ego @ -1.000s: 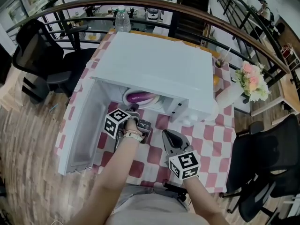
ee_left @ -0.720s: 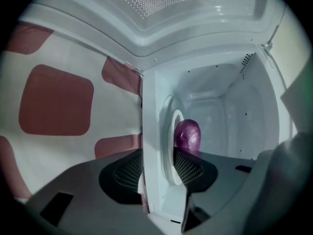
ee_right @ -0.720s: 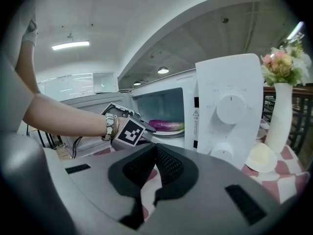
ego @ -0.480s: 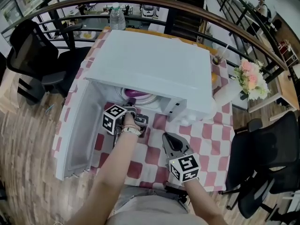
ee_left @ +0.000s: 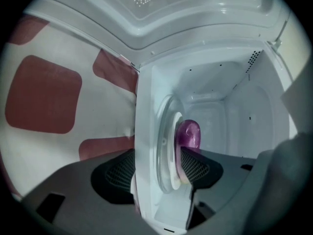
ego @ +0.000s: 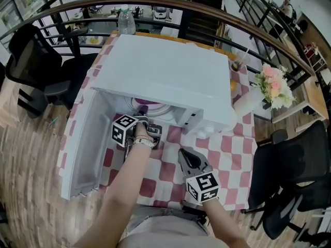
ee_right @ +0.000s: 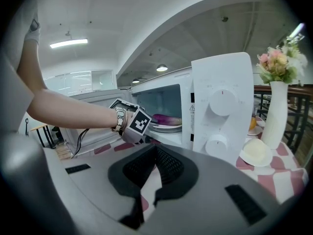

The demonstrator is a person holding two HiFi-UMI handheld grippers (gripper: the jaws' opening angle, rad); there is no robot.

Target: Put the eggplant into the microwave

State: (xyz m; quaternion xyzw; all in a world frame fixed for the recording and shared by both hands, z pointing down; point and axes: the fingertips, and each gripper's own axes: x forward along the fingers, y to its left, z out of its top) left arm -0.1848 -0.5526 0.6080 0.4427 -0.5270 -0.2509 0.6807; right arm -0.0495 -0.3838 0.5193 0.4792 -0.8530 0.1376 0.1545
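**Surface** (ego: 227,154): checked cloth. No change.

**Microwave** (ego: 165,71): white, on the far half of the surface. Its door (ego: 85,138) hangs wide open past the left edge, as it did a second ago.

**Glass plate** (ee_left: 164,146): inside the cavity, carries the eggplant.

**Left gripper** (ee_left: 157,166): at the mouth of the cavity, near the plate's front rim. This is the one change. The jaws were half closed a second ago and are now opening and stand wide. The pads sit on either side of the plate's rim and no longer press on anything.

**Right gripper** (ee_right: 154,153): over the near edge of the surface, clear of the microwave. Its tips are pressed together on nothing. It has not moved.

**Eggplant** (ee_left: 189,134): purple, lying on the plate inside the microwave, beyond the spread pads and free of them.

**Task standing**: judged as delivered. Likely left to do is drawing the left gripper back out without nudging the plate.
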